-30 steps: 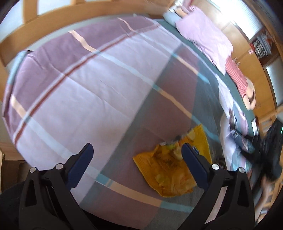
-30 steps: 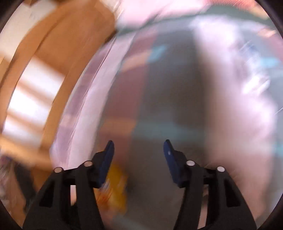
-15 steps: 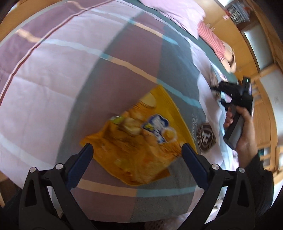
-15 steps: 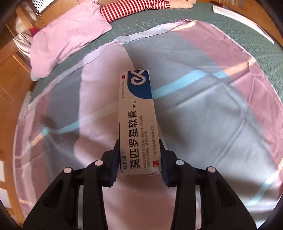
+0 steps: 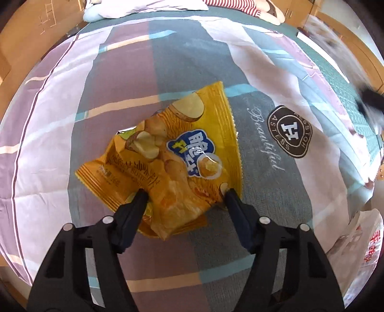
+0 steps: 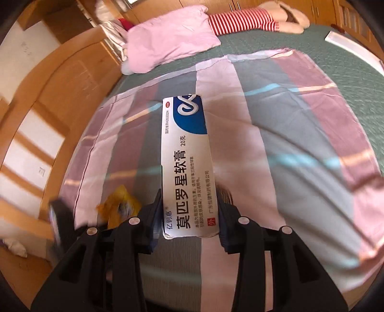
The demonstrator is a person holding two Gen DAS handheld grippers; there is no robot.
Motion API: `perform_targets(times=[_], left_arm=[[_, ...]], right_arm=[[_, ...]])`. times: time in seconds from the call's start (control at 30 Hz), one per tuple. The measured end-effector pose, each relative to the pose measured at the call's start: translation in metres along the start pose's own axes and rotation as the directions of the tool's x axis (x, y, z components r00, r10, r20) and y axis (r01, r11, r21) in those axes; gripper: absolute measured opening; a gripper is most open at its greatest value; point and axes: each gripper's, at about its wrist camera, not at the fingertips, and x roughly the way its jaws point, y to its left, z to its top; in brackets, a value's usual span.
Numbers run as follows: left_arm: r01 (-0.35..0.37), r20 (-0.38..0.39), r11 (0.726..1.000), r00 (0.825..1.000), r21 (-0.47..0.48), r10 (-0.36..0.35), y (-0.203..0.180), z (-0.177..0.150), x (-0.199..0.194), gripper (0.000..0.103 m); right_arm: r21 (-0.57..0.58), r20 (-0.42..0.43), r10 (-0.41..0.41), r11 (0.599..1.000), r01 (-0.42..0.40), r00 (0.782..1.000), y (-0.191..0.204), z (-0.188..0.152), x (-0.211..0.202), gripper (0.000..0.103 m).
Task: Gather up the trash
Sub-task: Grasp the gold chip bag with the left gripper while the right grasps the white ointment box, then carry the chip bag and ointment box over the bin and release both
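The left claw point(image 5: 184, 195) is held wide open, nothing gripped, its two dark fingers set either side of the near end of a crumpled yellow foil crisp packet point(image 5: 168, 160) printed with potato slices and a blue label. The packet lies flat on the bed, on a quilt point(image 5: 72, 120) checked in mauve, grey and pale pink with thin blue and cream stripes. The left finger touches or overlaps the packet's puckered near edge; the right finger stands just beside its lower right corner. The packet is judged to be very light, thin, soft and slippery, likely to crinkle and slide away under a push. The bunched, raised fold at the near end, between the fingers, looks the surest place to be pinched, since the flat sealed edges offer little to bite.

The right claw point(image 6: 188, 213) is closed on the near end of a long white cardboard ointment box point(image 6: 186, 163) with a blue panel and black Chinese lettering, held out above the quilt. The box is judged light and stiff, but crushable.

A white plastic bag point(image 5: 360, 242) with red print sits at the bed's right edge. A pink pillow point(image 6: 168, 43) and a red-and-white striped soft toy point(image 6: 242, 19) lie at the head of the bed.
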Motion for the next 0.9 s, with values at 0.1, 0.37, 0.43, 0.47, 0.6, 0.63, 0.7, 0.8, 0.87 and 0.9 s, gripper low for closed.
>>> perform_targets(times=[0.1,0.37,0.43,0.47,0.6,0.63,0.7,0.8,0.87,0.9], left_arm=[[-0.002,0.025,1.0,1.0,-0.019,0.002,0.006,-0.002,-0.006,0.044],[-0.145,0.316,0.987,0.935,-0.068,0.159,-0.009,-0.026,-0.103,0.043],[-0.148,0.381,0.987,0.911,-0.064,0.161,-0.028,-0.036,-0.136,0.043],[-0.146,0.416,0.987,0.896,-0.059,0.157,-0.038,-0.042,-0.155,0.043],[-0.155,0.533,0.988,0.834,-0.029,0.146,-0.078,-0.064,-0.219,0.044],[-0.154,0.56,0.988,0.817,-0.025,0.142,-0.087,-0.072,-0.236,0.044],[-0.146,0.591,0.989,0.796,-0.024,0.132,-0.098,-0.087,-0.259,0.044],[-0.133,0.621,0.991,0.774,-0.035,0.125,-0.111,-0.108,-0.285,0.044],[-0.133,0.637,0.99,0.76,-0.043,0.13,-0.118,-0.119,-0.299,0.044],[-0.133,0.644,0.99,0.753,-0.046,0.131,-0.122,-0.124,-0.304,0.044]], right_arm=[[-0.049,0.088,-0.101,0.993,0.106,0.991,0.006,-0.034,-0.038,0.04],[-0.095,0.25,-0.217,0.964,0.247,0.944,0.009,-0.093,-0.113,0.04],[-0.091,0.278,-0.209,0.966,0.242,0.938,0.01,-0.096,-0.128,0.04],[-0.094,0.291,-0.204,0.966,0.24,0.935,0.011,-0.098,-0.136,0.04],[-0.123,0.356,-0.187,0.962,0.244,0.916,0.022,-0.105,-0.165,0.04],[-0.128,0.37,-0.181,0.962,0.243,0.911,0.023,-0.107,-0.171,0.04],[-0.138,0.386,-0.173,0.961,0.242,0.906,0.025,-0.112,-0.181,0.04],[-0.144,0.407,-0.165,0.96,0.241,0.899,0.024,-0.119,-0.193,0.04],[-0.146,0.421,-0.163,0.959,0.244,0.892,0.022,-0.125,-0.203,0.04],[-0.146,0.432,-0.163,0.958,0.247,0.887,0.02,-0.128,-0.209,0.04]])
